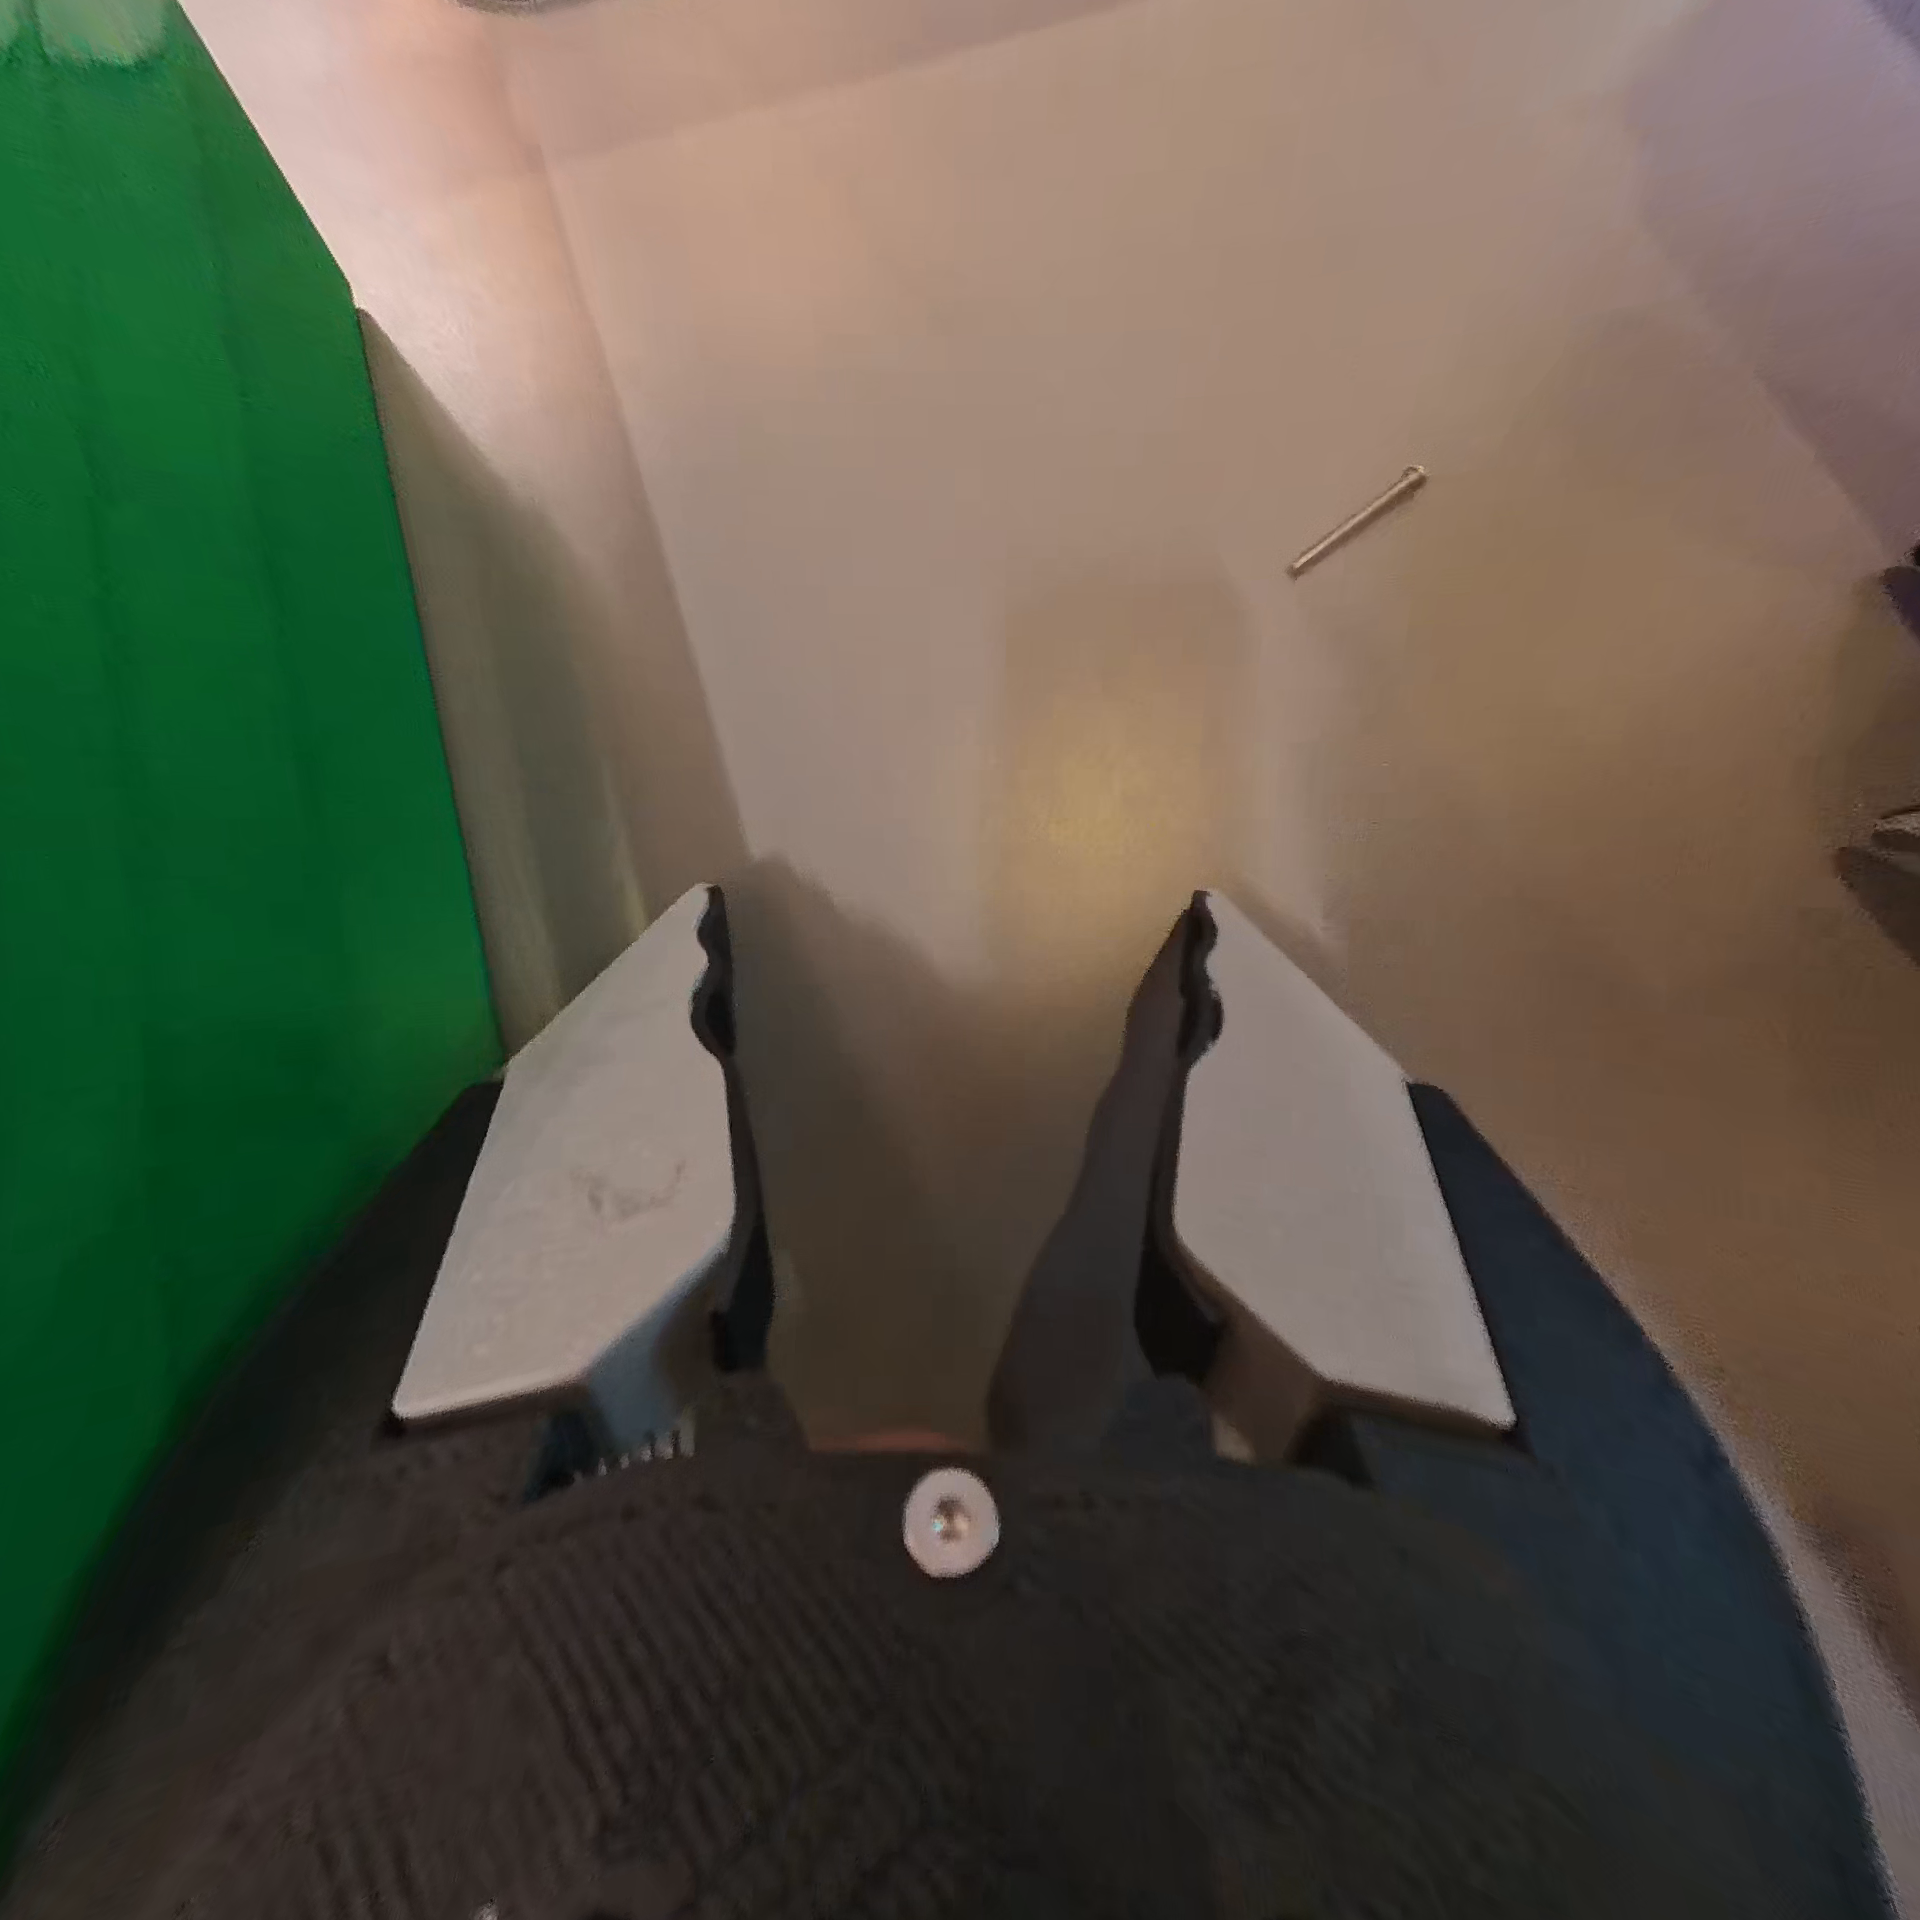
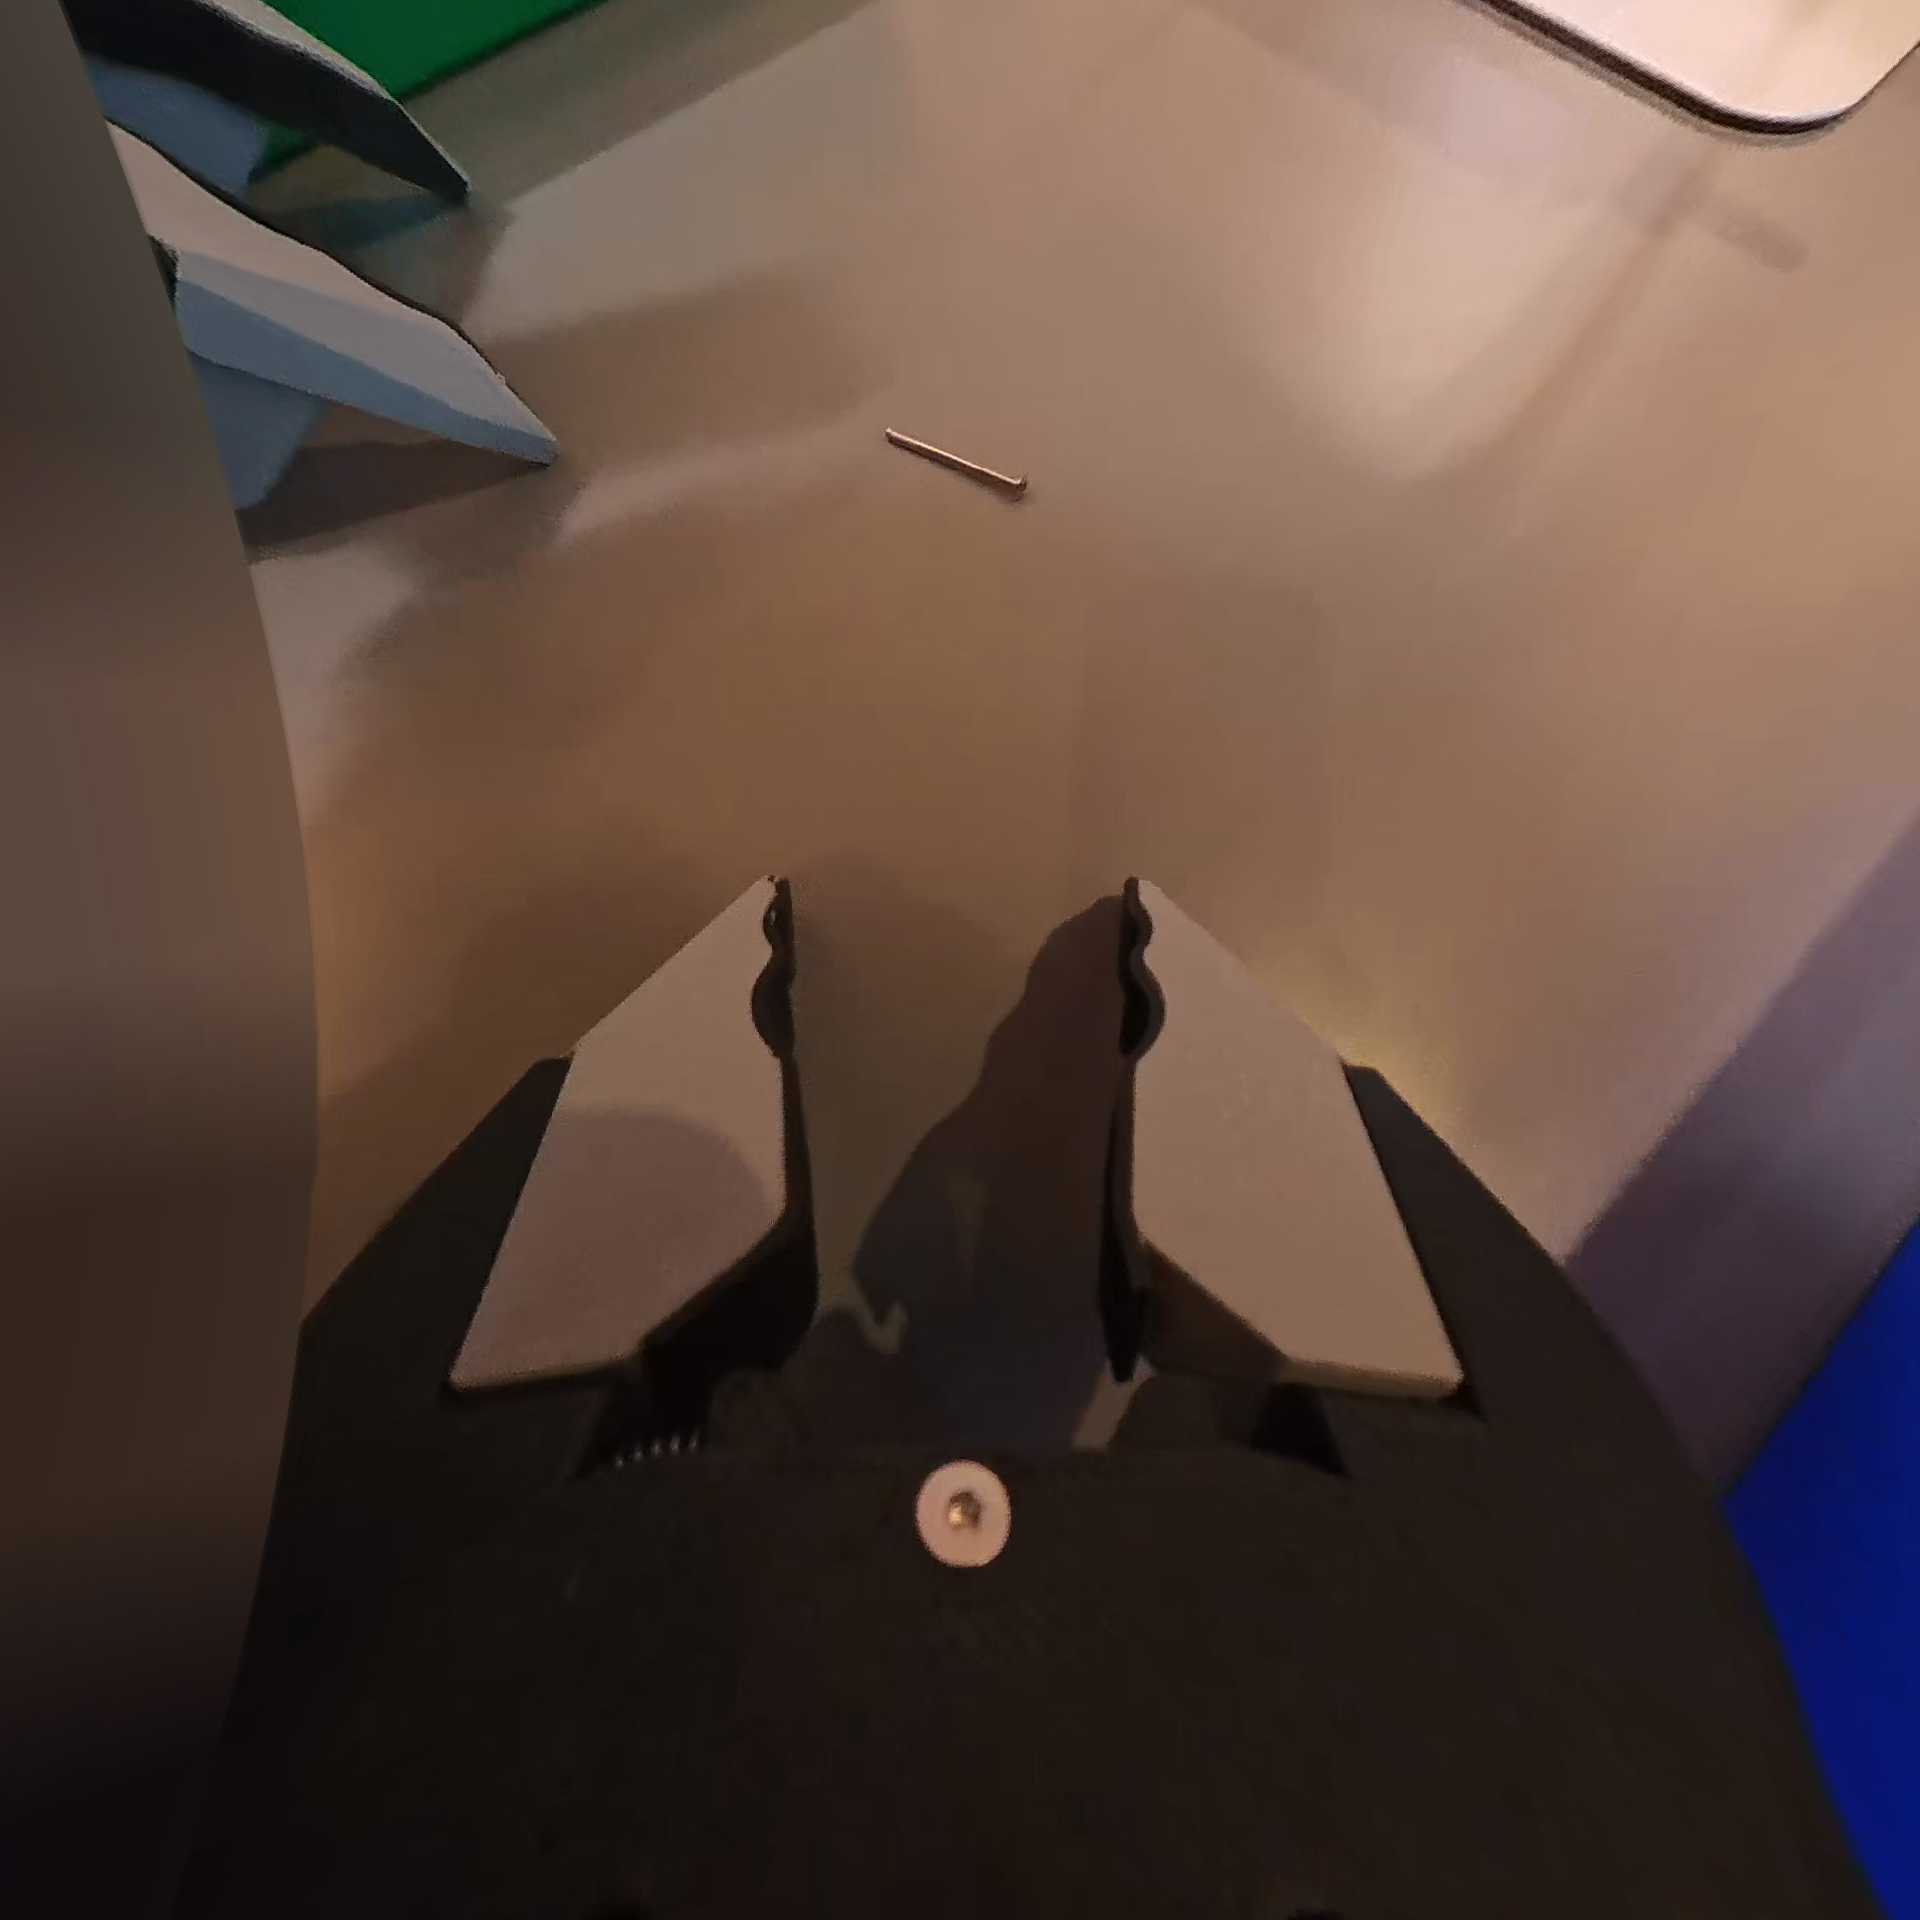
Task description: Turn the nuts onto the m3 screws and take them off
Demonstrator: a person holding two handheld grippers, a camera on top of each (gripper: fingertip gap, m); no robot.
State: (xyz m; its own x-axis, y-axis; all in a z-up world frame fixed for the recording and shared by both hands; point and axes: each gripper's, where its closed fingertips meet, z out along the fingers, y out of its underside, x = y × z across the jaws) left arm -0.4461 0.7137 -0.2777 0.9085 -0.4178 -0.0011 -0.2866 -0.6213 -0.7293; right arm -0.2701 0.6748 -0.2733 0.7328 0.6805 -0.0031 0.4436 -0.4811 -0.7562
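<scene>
1. Backdrop [image 1: 156, 727] of green cloth stands along my far left, hard against the pale tabletop [image 1: 1039, 364]; that side gives me no room to swing wide.

2. My left gripper [image 1: 956, 904] has its jaws spread and nothing between them. It sits low over the table, pointing up the surface.

3. From the left wrist view the screw [image 1: 1356, 520] lies ahead and off to the right of that claw, well apart from the tips. It lies flat on the table, its long axis running diagonally, head end at the upper right.

4. From the right wrist view the same screw [image 2: 958, 463] lies almost straight ahead of my right gripper [image 2: 956, 883], slightly above the gap between the tips, with bare table in between. Here the shaft runs nearly crosswise to the fingers, head to the right.

5. The right gripper's jaws are also apart and hold nothing. The left gripper [image 2: 343, 312] shows at the upper left of this view, just left of the screw's tail end.

6. I judge the left claw the nearer of the two, but the right one is better lined up: a straight push forward would bring its fingers across the shaft.

7. I see no nut in either view, so the pick-up of the screw looks like the step in hand.

8. Far right: the table edge falls away to a blue surface [image 2: 1829, 1455], and a pale rounded tray [image 2: 1714, 52] sits at the top. Open table surrounds the screw itself.
</scene>
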